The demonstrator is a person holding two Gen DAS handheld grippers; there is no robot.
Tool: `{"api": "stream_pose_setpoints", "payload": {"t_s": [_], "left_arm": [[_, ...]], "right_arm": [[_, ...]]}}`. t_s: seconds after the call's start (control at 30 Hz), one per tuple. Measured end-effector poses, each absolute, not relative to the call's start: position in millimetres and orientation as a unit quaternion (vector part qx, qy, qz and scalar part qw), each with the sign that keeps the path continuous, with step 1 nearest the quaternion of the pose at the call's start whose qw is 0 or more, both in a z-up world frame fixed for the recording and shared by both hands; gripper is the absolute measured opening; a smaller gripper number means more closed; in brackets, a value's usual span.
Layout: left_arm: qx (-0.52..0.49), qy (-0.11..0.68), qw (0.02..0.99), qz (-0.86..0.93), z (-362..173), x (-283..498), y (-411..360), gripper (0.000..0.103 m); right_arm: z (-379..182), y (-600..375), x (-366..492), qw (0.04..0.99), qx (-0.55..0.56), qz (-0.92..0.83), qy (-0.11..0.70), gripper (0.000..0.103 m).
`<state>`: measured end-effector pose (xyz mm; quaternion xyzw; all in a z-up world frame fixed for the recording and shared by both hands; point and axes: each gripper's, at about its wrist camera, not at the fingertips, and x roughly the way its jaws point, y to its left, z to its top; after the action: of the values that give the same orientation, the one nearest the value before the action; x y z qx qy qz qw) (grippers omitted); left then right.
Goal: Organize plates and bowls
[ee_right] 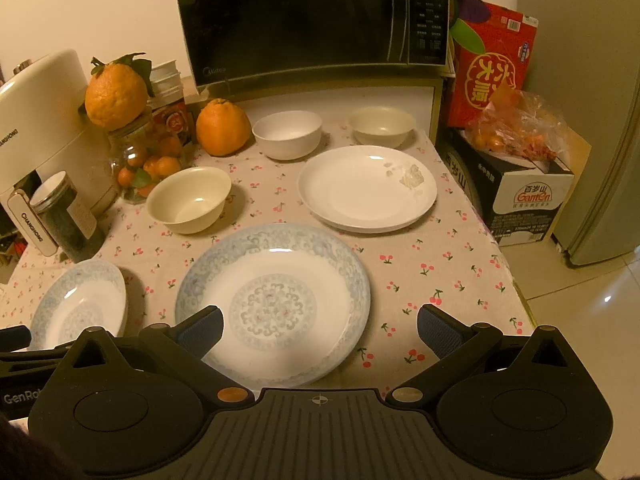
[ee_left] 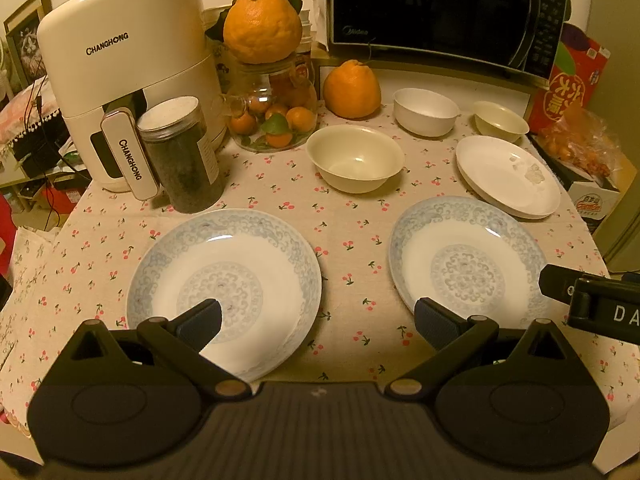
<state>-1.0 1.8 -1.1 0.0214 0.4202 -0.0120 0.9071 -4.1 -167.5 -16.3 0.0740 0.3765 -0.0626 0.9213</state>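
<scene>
Two blue-patterned plates lie on the cherry-print tablecloth: a left one (ee_left: pixel 224 284) (ee_right: pixel 80 304) and a right one (ee_left: pixel 468 260) (ee_right: pixel 276 300). A plain white plate (ee_left: pixel 506 176) (ee_right: pixel 366 188) with white crumbs lies behind them. A cream bowl (ee_left: pixel 356 158) (ee_right: pixel 188 198), a white bowl (ee_left: pixel 424 112) (ee_right: pixel 286 134) and a small cream bowl (ee_left: pixel 500 122) (ee_right: pixel 382 126) stand further back. My left gripper (ee_left: pixel 318 320) is open and empty, above the gap between the patterned plates. My right gripper (ee_right: pixel 320 330) is open and empty over the right patterned plate's near edge; it also shows in the left wrist view (ee_left: pixel 592 300).
A white air fryer (ee_left: pixel 124 72), a dark jar (ee_left: pixel 180 156), a glass jar of small oranges (ee_left: pixel 272 112) topped by a big orange, and another orange (ee_left: pixel 352 90) stand at the back left. A microwave (ee_left: pixel 440 12) is behind. Boxes (ee_right: pixel 516 184) stand past the table's right edge.
</scene>
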Motion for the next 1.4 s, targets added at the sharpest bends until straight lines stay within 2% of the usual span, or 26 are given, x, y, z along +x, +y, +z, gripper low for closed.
{"api": "stream_pose_setpoints", "payload": {"t_s": [1.4], "left_arm": [[0.017, 0.423, 0.906, -0.015, -2.1, 1.8, 2.5, 0.103]], "right_arm": [[-16.5, -166.9, -2.6, 0.919, 0.073, -0.061, 0.383, 0.103]]}}
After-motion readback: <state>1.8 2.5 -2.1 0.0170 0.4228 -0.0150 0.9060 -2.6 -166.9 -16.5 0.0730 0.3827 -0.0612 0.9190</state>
